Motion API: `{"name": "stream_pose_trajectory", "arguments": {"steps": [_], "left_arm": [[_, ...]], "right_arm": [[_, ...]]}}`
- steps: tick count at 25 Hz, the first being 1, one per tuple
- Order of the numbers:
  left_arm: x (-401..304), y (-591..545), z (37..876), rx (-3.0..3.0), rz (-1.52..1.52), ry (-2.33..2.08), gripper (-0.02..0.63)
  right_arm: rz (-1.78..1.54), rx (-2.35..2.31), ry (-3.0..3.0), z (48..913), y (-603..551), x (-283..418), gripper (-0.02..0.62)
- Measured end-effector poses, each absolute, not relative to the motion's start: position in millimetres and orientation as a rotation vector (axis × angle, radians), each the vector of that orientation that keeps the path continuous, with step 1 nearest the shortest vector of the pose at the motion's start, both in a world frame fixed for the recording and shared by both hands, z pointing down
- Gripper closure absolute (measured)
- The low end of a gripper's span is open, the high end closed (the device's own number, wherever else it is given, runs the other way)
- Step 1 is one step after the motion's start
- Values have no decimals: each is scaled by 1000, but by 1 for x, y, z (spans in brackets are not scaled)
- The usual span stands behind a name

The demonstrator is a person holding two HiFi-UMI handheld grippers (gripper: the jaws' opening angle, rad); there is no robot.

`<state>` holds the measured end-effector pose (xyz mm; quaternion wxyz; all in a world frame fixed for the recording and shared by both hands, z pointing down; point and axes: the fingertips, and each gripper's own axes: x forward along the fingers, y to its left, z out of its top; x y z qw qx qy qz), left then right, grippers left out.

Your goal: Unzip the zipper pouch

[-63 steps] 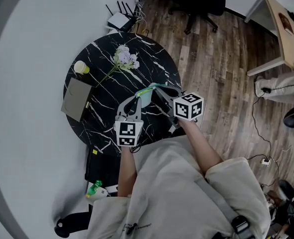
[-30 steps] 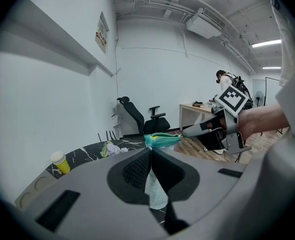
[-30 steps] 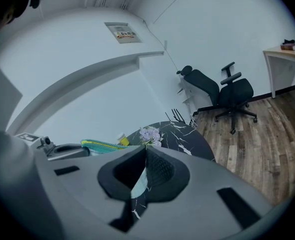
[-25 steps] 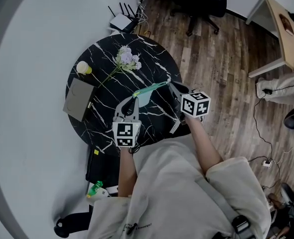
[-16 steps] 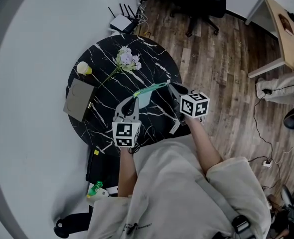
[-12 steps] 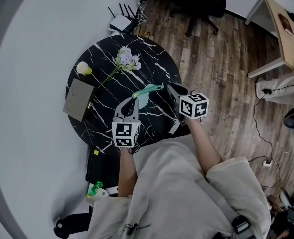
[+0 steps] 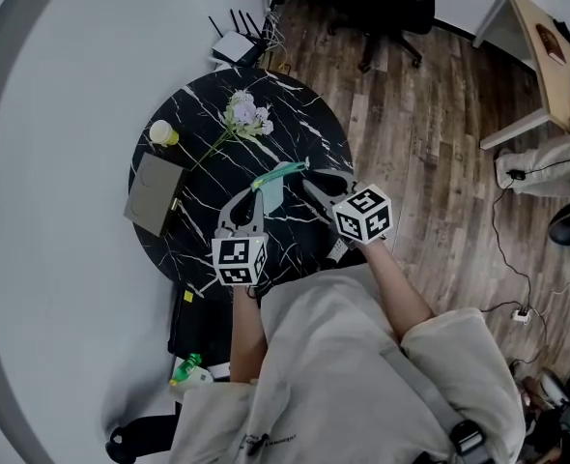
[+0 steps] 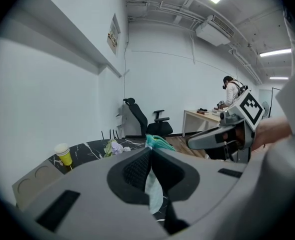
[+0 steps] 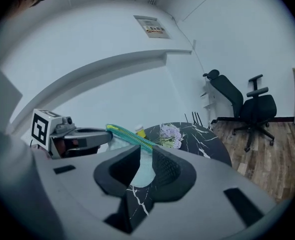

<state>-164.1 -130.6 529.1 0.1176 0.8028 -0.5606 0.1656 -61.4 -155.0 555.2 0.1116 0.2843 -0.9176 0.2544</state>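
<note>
Pinching the pale teal fabric zipper pouch (image 7: 277,176), the left gripper (image 8: 150,153) is clamped. At three o'clock, the right gripper (image 9: 145,153) has just been opening its jaws, with the pouch edge seemingly loose between them.

Bare tabletop (image 7: 309,129) between pouch (image 7: 276,178) and flowers (image 7: 247,114)

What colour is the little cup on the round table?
The small paper cup is yellow; the left gripper view shows it best.

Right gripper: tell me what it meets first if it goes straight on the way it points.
The teal zipper pouch: it hangs between the right gripper's jaws, which have just been opening, its zipper edge across their tips. Beyond it, depth unclear, the black marble table.
</note>
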Motion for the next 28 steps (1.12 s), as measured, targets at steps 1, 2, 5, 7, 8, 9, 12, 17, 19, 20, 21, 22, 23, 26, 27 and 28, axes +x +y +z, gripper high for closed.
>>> {"name": "stream_pose_trajectory", "arguments": {"steps": [1, 2, 5, 7, 8, 9, 12, 17, 19, 20, 21, 22, 23, 26, 27, 28], "left_arm": [[-164, -130, 529, 2347, 475, -1641, 580], [-165, -129, 528, 2344, 465, -1639, 580], [-164, -124, 526, 2338, 447, -1631, 580], [-163, -122, 524, 2343, 439, -1628, 580], [-162, -121, 523, 2345, 434, -1627, 580], [-162, -120, 521, 2346, 430, -1627, 580], [-161, -115, 518, 2349, 424, -1625, 580], [-161, -102, 512, 2350, 413, -1631, 580], [-162, -95, 511, 2343, 407, -1635, 580], [-163, -91, 511, 2340, 406, -1637, 580], [-163, -87, 512, 2336, 404, -1639, 580], [-164, -83, 512, 2332, 403, -1641, 580], [-164, -78, 513, 2327, 400, -1643, 580], [-168, -65, 513, 2308, 383, -1652, 580], [-169, -61, 512, 2303, 376, -1656, 580], [-170, -57, 512, 2298, 371, -1659, 580]], "right_arm": [[727, 824, -2699, 553, -152, -64, 514], [711, 819, -2700, 551, -149, -66, 512], [673, 814, -2695, 547, -137, -67, 512], [643, 815, -2690, 545, -131, -66, 512], [632, 817, -2688, 544, -129, -66, 512], [626, 820, -2688, 544, -128, -65, 512], [624, 833, -2692, 542, -123, -64, 512], [628, 863, -2694, 540, -111, -61, 512], [630, 871, -2692, 541, -104, -60, 512], [632, 874, -2690, 541, -99, -60, 512], [634, 875, -2690, 542, -95, -60, 512], [633, 876, -2689, 542, -90, -60, 512], [632, 877, -2688, 542, -86, -60, 512], [623, 880, -2688, 540, -74, -61, 512], [620, 882, -2691, 539, -70, -62, 512], [617, 885, -2695, 538, -67, -62, 514]]}}
